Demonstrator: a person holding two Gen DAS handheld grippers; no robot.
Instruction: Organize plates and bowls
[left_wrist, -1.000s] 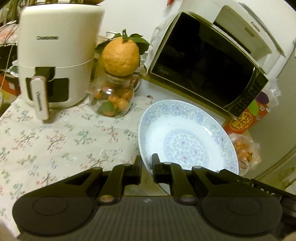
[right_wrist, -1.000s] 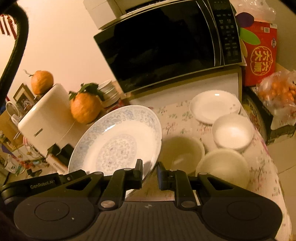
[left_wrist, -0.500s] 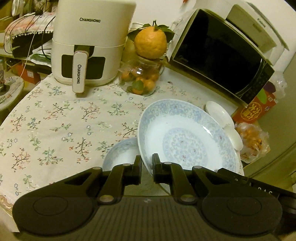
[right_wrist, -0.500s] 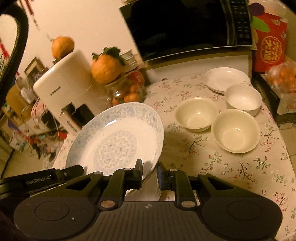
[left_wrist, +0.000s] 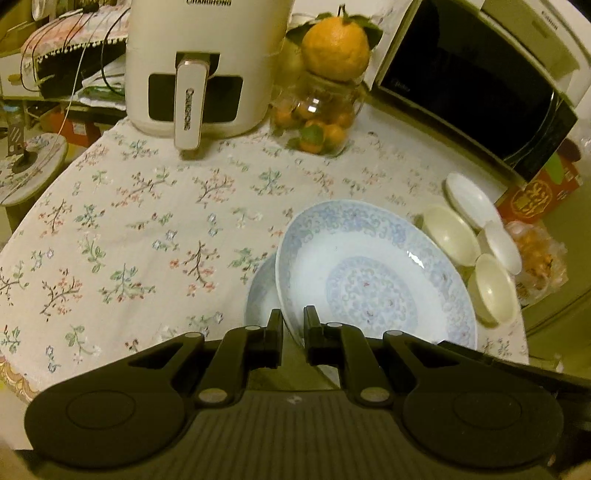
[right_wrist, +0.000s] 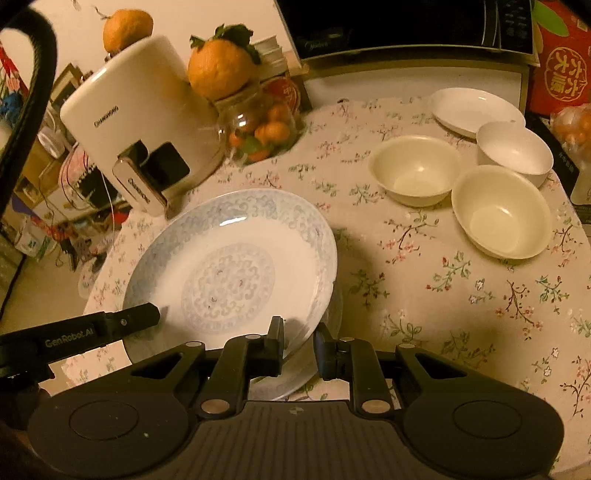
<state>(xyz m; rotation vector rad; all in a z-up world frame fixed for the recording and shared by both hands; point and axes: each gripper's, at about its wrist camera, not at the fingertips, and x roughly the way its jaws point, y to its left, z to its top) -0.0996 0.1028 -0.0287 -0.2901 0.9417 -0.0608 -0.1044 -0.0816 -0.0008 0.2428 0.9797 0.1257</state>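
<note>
Both tongs, left gripper (left_wrist: 293, 325) and right gripper (right_wrist: 298, 341), pinch the patterned plate's (right_wrist: 236, 266) near rim, above another plate (left_wrist: 260, 295).

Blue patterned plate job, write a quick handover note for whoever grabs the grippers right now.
Left gripper and right gripper: both shut on the rim of the blue patterned plate, held tilted just above a second patterned plate on the table.
Done: nothing stacked yet.
Left: set it down on that plate; then the two cream bowls, white bowl and white plate.
</note>
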